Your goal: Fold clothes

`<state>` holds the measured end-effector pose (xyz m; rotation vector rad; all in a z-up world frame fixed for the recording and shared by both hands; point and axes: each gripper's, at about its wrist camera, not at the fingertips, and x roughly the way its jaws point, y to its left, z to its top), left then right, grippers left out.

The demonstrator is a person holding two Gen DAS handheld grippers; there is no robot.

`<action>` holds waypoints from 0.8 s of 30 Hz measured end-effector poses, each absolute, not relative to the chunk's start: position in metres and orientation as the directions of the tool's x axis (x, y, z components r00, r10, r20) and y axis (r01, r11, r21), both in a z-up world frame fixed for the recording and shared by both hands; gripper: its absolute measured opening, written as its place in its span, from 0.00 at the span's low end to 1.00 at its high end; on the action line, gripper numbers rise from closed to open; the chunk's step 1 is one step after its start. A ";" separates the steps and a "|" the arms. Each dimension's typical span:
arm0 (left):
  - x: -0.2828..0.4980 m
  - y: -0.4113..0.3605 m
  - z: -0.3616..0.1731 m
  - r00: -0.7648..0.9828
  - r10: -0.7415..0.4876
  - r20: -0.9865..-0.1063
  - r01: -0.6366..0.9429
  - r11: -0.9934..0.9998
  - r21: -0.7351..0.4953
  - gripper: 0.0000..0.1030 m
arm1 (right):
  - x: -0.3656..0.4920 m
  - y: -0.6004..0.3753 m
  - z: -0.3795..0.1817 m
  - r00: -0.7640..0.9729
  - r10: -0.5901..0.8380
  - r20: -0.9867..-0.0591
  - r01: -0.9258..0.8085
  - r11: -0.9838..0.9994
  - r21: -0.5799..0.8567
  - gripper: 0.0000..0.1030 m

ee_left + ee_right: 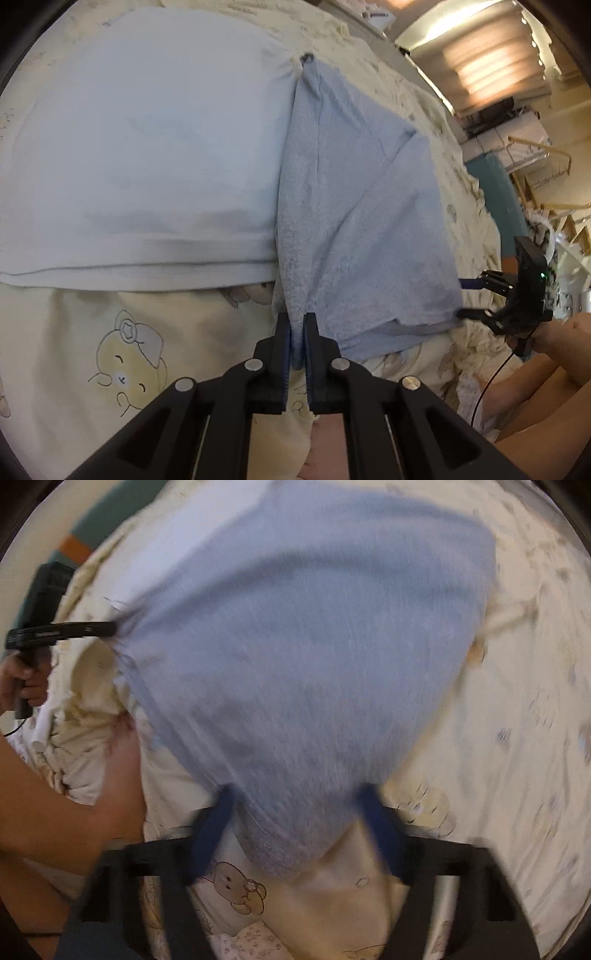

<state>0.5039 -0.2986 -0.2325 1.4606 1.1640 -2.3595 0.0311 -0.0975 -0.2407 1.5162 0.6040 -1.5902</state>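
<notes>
One garment, the white tee (147, 147), already lies folded on the bedsheet (92, 350). The left gripper (297, 332) pinches the blue garment (351, 221), barely started; the right gripper (295, 805) straddles its corner, jaws partway apart, not gripping.

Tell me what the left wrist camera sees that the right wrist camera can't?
Only the left wrist view shows the folded white cotton shirt and window blinds. Only the right wrist view shows the brown bear print on the sheet. Both show the soft blue-grey garment, the cream cartoon bedsheet, the left gripper pinching the garment and the right gripper open around it.
</notes>
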 end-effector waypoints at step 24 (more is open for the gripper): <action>0.496 -0.304 -0.227 -0.554 0.297 -0.777 0.456 -0.673 -0.582 0.04 | 0.142 -0.166 -0.244 -0.184 -0.234 -0.955 0.953 0.195 -0.232 0.08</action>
